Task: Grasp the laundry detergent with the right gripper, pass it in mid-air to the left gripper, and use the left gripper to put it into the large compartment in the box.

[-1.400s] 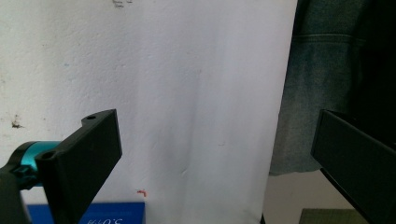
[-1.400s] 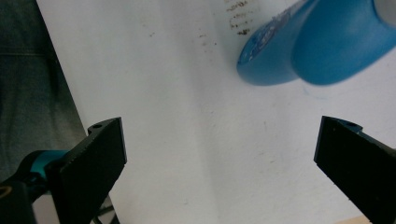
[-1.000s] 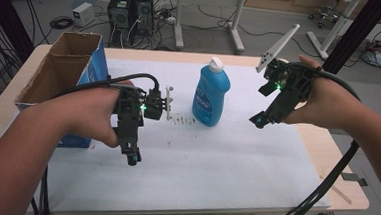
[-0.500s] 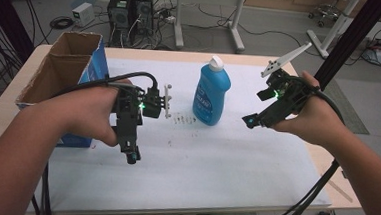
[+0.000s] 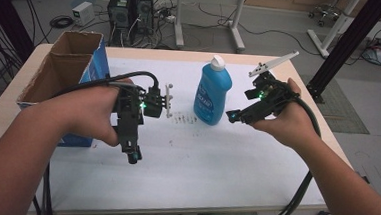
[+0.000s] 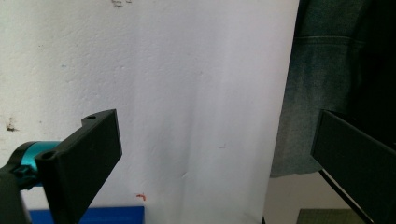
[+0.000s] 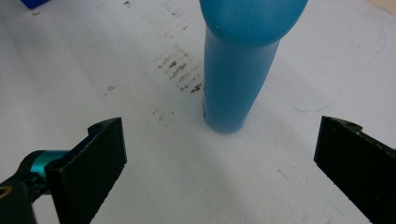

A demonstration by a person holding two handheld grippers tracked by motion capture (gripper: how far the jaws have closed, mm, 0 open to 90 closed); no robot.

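The blue soap bottle (image 5: 212, 93) stands upright at the table's centre, just left of the right gripper (image 5: 232, 115), whose jaws gape wide. To grasp well, keep the bottle's body centred between them before closing. The left gripper (image 5: 133, 156) idles near, jaws wide.

Left gripper (image 5: 134, 156) and right gripper (image 5: 231, 115): black bodies, green lights, thick black cables; flat black jaws on a teal fitting. Bare forearms.
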